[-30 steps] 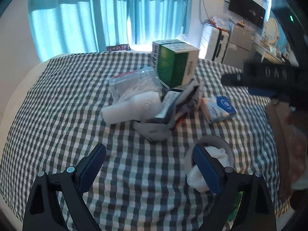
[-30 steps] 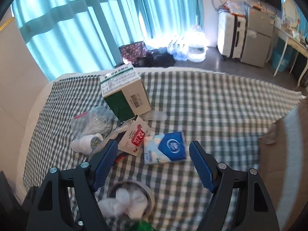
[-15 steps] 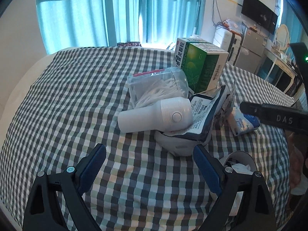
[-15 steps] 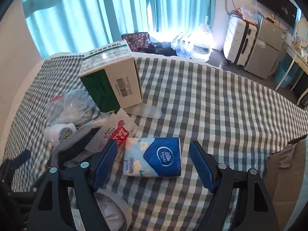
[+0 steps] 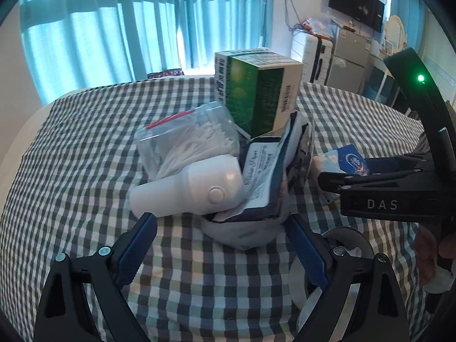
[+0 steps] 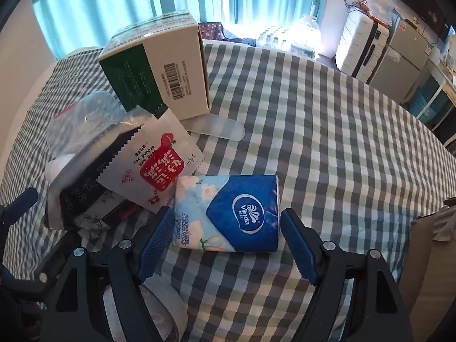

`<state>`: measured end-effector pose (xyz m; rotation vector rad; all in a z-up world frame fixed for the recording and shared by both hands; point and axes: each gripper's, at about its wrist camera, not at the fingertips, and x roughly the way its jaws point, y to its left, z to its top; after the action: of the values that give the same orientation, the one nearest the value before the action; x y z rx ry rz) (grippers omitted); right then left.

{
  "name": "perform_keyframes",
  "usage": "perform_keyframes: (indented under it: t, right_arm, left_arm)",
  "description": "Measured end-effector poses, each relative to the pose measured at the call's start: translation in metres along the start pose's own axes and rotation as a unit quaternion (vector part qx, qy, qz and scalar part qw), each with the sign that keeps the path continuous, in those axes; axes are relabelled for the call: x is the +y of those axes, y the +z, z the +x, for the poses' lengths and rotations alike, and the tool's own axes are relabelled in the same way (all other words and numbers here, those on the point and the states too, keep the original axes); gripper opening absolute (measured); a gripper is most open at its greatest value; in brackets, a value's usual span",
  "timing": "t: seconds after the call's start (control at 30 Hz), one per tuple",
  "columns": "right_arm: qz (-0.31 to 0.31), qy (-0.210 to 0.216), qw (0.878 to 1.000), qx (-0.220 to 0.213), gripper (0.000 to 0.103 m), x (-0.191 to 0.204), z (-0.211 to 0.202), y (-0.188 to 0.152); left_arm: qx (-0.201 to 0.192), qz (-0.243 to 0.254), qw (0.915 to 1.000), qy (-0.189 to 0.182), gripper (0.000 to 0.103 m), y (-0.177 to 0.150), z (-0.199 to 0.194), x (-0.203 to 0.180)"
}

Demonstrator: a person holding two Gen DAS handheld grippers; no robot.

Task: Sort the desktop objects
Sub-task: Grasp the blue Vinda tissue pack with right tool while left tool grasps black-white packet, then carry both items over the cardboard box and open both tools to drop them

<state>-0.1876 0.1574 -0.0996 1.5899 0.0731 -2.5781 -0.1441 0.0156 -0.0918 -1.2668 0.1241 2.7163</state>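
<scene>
With its jaws standing wide apart and clamped on nothing, the right gripper [image 6: 226, 242] straddles the blue tissue pack [image 6: 228, 213], which lies flat on the checked surface [image 6: 327, 131] with one pad close at each end; neither pad is seen to press on it. The pack is soft, so a closing squeeze may buckle it rather than hold it. Its left end lies just beside a white sachet with a red label [image 6: 155, 168], and the left pad could catch that sachet's edge and drag it along.

The left gripper [image 5: 221, 245], jaws likewise apart and empty, faces the heap: a white bottle [image 5: 189, 189] lying on its side, a bag of cotton swabs [image 5: 191, 139] behind it, dark packets [image 5: 265, 176] leaning against a green box [image 5: 259, 91] (which sits tilted on the pile). Disturbing the bottle or packets may let the box slide or topple. The two grippers work near each other, and a collision is possible.
</scene>
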Motion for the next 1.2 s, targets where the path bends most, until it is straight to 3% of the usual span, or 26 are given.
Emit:
perform_keyframes:
  t: [0.2, 0.33, 0.4, 0.47, 0.53, 0.7, 0.8, 1.07, 1.2]
  right_arm:
    - [0.029, 0.030, 0.999, 0.025, 0.083, -0.009, 0.009, -0.001]
    - [-0.002, 0.004, 1.000, 0.022, 0.083, 0.001, 0.012, -0.004]
    - [-0.010, -0.004, 1.000, 0.018, 0.083, 0.004, 0.013, -0.004]
    - [-0.010, -0.008, 1.000, 0.015, 0.082, 0.004, 0.013, -0.005]
    - [-0.010, -0.012, 1.000, 0.012, 0.073, 0.003, 0.012, -0.005]
    - [0.020, 0.007, 1.000, 0.017, 0.073, -0.007, 0.007, -0.003]
    - [0.039, 0.018, 0.999, 0.008, 0.073, -0.016, 0.001, -0.001]
    - [0.065, 0.039, 0.997, -0.012, 0.073, -0.032, -0.014, -0.002]
    - [0.068, 0.050, 0.996, -0.019, 0.073, -0.023, -0.035, -0.013]
  left_arm:
    - [-0.002, 0.021, 0.9996, -0.019, 0.094, 0.007, 0.011, -0.012]
    - [-0.013, 0.037, 0.9992, -0.011, 0.092, 0.008, 0.017, -0.016]
    - [-0.017, 0.032, 0.9992, -0.019, 0.084, 0.009, 0.016, -0.014]
    - [-0.012, 0.029, 0.9992, -0.025, 0.060, 0.009, 0.017, -0.012]
    - [-0.003, 0.029, 0.9990, -0.033, 0.040, 0.006, 0.018, -0.010]
    - [-0.020, 0.064, 0.9970, -0.038, 0.026, -0.001, 0.004, -0.024]
    - [-0.028, 0.072, 0.9963, -0.039, 0.023, -0.001, -0.005, -0.029]
    - [-0.025, 0.028, 0.9988, -0.030, 0.023, 0.002, -0.029, -0.010]
    - [-0.019, 0.027, 0.9990, -0.028, 0.023, -0.006, -0.047, -0.007]
